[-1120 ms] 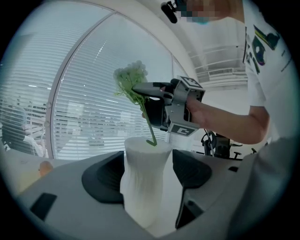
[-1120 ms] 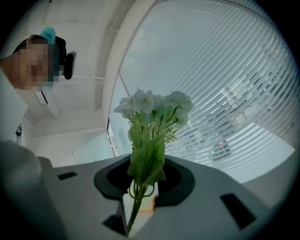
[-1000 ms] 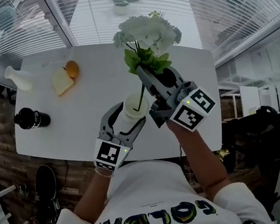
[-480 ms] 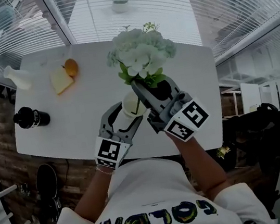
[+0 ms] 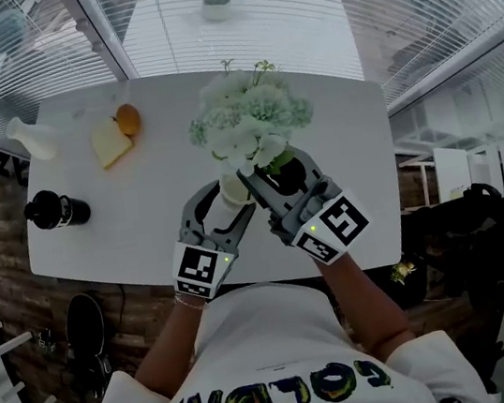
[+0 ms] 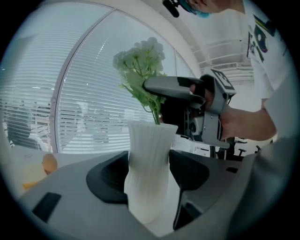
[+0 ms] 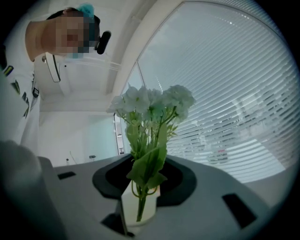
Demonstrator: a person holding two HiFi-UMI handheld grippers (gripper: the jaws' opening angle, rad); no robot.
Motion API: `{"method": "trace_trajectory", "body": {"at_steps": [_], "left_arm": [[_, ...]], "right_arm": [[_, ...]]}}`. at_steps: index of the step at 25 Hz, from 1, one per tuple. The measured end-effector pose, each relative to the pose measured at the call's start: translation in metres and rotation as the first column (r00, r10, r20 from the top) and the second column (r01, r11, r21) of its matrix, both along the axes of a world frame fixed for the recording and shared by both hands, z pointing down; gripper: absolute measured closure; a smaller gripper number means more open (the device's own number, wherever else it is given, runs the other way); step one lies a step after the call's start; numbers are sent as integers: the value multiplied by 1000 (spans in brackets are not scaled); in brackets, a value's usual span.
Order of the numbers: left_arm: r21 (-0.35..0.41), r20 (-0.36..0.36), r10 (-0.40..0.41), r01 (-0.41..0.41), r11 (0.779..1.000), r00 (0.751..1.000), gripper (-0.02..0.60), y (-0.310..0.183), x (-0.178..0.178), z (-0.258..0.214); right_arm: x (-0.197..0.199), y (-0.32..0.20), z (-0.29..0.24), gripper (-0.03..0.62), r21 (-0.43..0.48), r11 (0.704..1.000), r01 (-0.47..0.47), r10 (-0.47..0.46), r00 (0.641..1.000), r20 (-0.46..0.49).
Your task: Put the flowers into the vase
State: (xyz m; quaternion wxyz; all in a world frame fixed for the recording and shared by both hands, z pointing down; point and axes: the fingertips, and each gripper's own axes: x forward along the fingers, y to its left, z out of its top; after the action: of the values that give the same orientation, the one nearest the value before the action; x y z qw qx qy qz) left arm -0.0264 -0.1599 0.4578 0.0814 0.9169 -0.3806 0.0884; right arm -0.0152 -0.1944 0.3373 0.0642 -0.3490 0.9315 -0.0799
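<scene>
Head view steeply overhead; close gripper views sharing vase (image 6: pixel 149 168)

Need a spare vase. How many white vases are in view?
2. One vase stands near the table's front edge, flowers in it; the other vase lies at its far left corner.

The vase (image 6: pixel 147 173) is showing a matt, ribbed white surface. The flowers (image 7: pixel 152 110) are having smooth, slightly glossy leaves. The table (image 5: pixel 335 126) is showing a smooth, matt top.

free: table (image 5: pixel 344 124) right side | obstacles left: bottle (image 5: pixel 56 212), orange (image 5: pixel 129 120), jug (image 5: pixel 31 140) | centre: flowers (image 5: pixel 245 126), vase (image 5: pixel 233 192)
</scene>
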Motion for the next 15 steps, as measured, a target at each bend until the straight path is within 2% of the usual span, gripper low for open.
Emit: {"method": "trace_trajectory", "body": {"at_steps": [6,15], "left_arm": [[7,8,1,-1,1000,1000,299,1,3,1],[2,10,-5,5,1000,1000,299,0,1,2]], "right_arm": [[1,9,7,450,0,1000,12,-12,999,-37],[-1,20,25,392,1,1000,26,-25,985,-170]]}}
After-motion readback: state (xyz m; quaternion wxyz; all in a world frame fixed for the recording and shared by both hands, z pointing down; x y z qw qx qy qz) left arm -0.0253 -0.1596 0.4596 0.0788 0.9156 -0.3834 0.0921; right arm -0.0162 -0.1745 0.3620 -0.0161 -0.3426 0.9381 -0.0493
